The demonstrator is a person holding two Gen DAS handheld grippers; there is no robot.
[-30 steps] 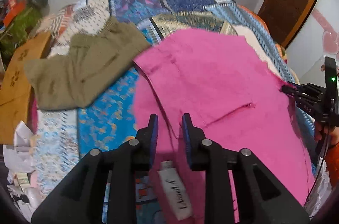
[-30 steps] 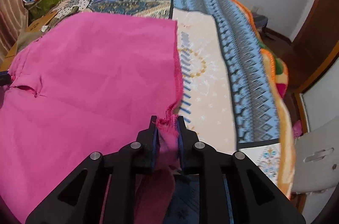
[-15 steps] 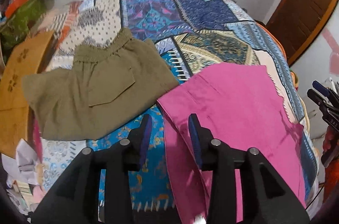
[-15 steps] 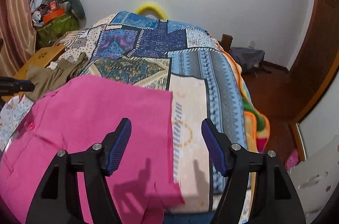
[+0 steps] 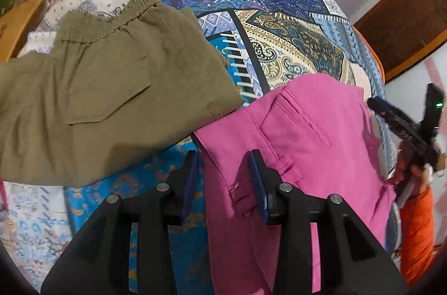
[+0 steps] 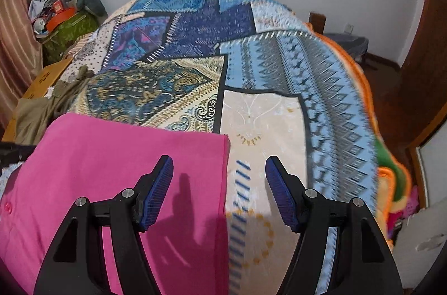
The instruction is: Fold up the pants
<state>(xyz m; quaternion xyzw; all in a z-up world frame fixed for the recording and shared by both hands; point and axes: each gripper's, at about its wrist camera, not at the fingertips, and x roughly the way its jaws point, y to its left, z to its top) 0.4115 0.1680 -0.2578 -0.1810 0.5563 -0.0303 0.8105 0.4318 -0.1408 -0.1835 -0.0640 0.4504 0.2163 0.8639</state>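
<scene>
Pink pants [image 5: 301, 144] folded flat on patchwork bedspread [image 6: 251, 66], left gripper [image 5: 223, 180] part-open above their waistband corner, recently widened, gripping nothing, right gripper [image 6: 219, 183] spread wide over their far edge, having just released, pads clear of cloth, olive shorts [image 5: 106, 88] beside.

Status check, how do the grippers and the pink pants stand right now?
Left gripper open over the waistband edge, right gripper open, both empty. Pink pants folded flat on the patchwork bedspread. Olive pants right alongside, corner touching.
</scene>
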